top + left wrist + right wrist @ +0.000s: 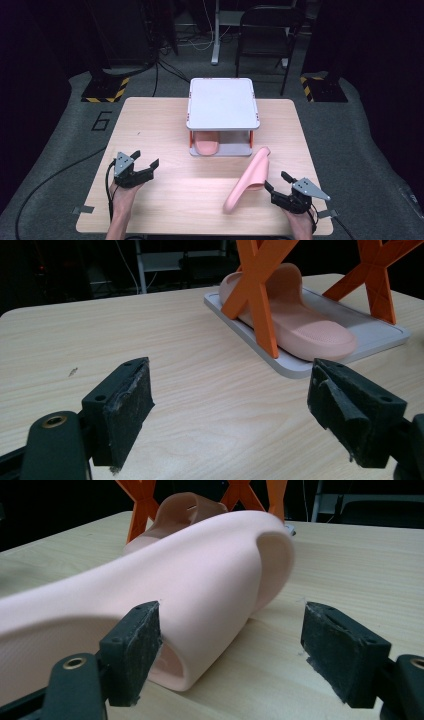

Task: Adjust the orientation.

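A pink slipper [248, 177] lies tipped on its side on the table, toe toward the front edge. My right gripper [276, 181] stands just to its right, open. In the right gripper view the slipper [200, 580] reaches between the jaws: the left pad [142, 645] sits against the strap and the right pad [335, 645] stands well away from it. A second pink slipper [205, 146] rests on the lower shelf of a white rack [222, 102] with orange legs. My left gripper [145, 158] hovers open over bare table at the front left, its jaws [230, 380] pointing toward that shelved slipper [300, 325].
The rack's lower tray [350, 347] and orange cross legs [260, 295] stand at the middle back of the wooden table [165, 125]. A dark chair [265, 30] and a cabled stand base [105, 90] are on the floor beyond.
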